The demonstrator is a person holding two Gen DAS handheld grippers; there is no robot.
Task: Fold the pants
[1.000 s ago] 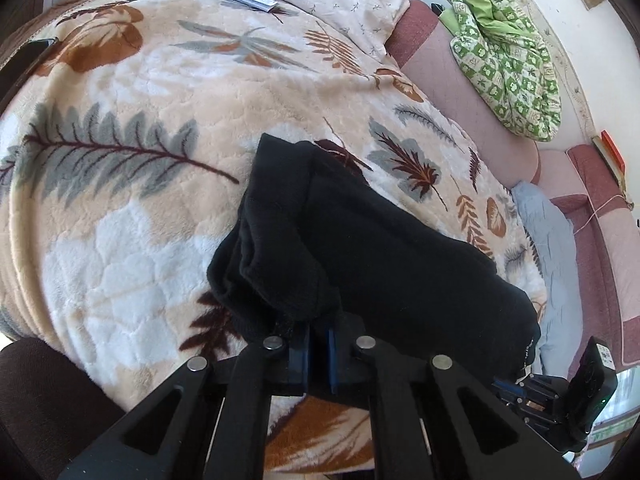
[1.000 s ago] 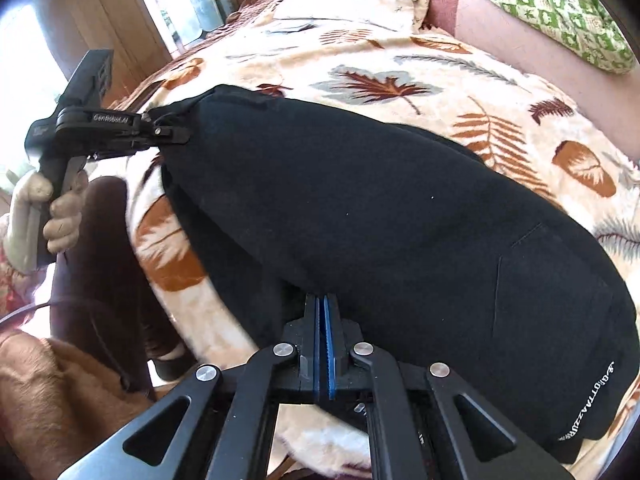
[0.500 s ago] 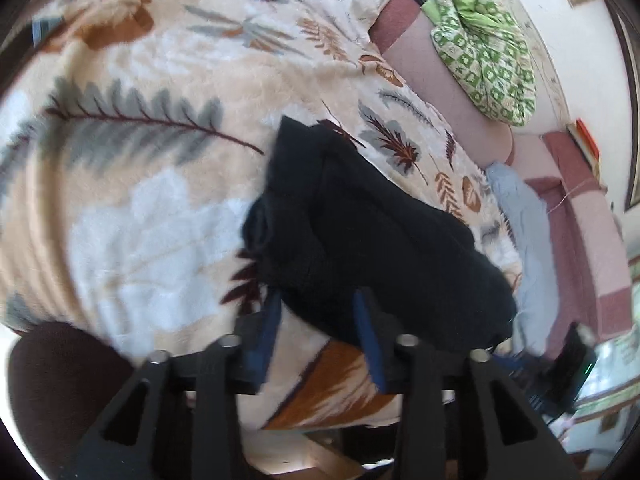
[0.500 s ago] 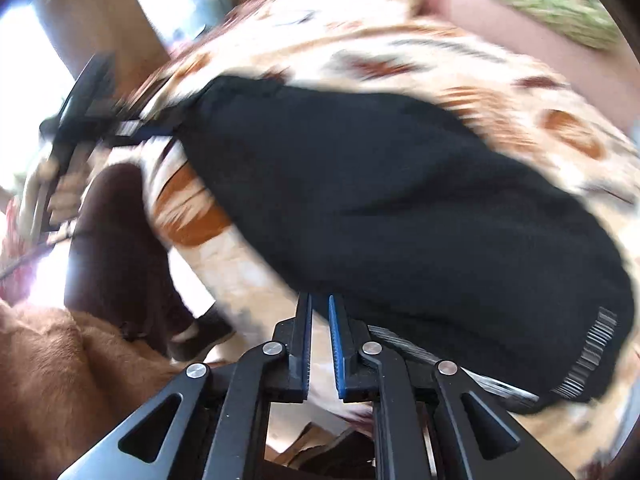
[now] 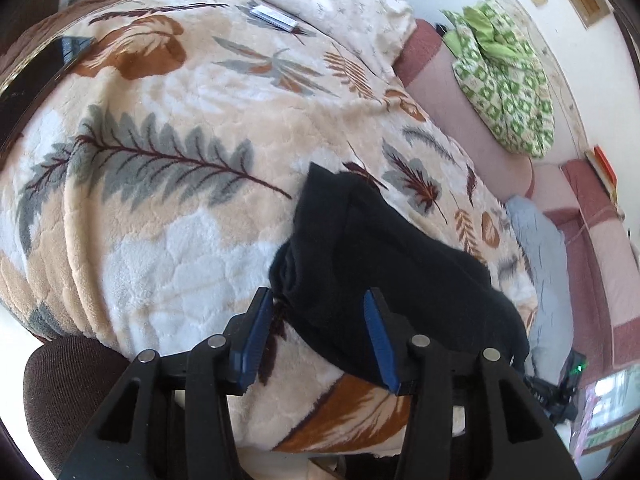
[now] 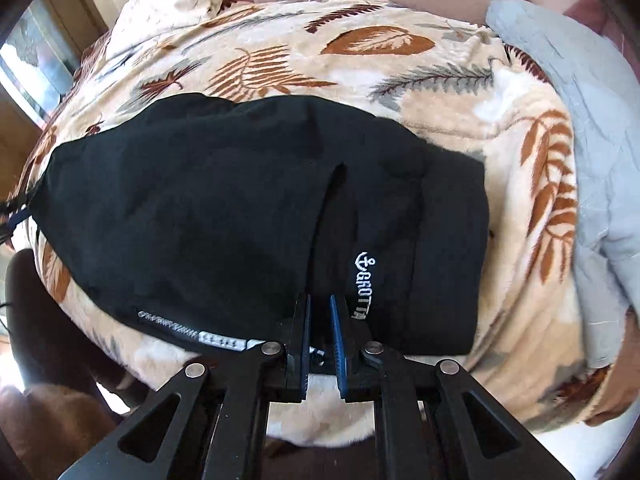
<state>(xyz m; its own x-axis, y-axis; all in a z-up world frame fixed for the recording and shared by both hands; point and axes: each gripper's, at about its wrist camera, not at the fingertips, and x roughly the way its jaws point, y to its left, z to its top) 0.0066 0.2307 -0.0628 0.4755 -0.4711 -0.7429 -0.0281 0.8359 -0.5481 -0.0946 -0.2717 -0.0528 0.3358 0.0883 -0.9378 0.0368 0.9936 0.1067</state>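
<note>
at 12 o'clock of both grippers, folded pants [image 6: 224, 208] are laid crosswise; left gripper [image 5: 318, 334] spread wide, right gripper [image 6: 320, 328] parted slightly, nothing pinched.

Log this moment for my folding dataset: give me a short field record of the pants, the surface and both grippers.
garment: black pants, folded into a compact bundle
marking: white anchor logo facing up
surface: leaf-print fleece blanket
left gripper: jaws wide open at one end of the bundle, holding nothing
right gripper: jaws slightly apart, holding nothing
nearby: grey quilt

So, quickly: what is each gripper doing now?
Left gripper: open, holding nothing.
Right gripper: open, holding nothing, at the black pants.
</note>
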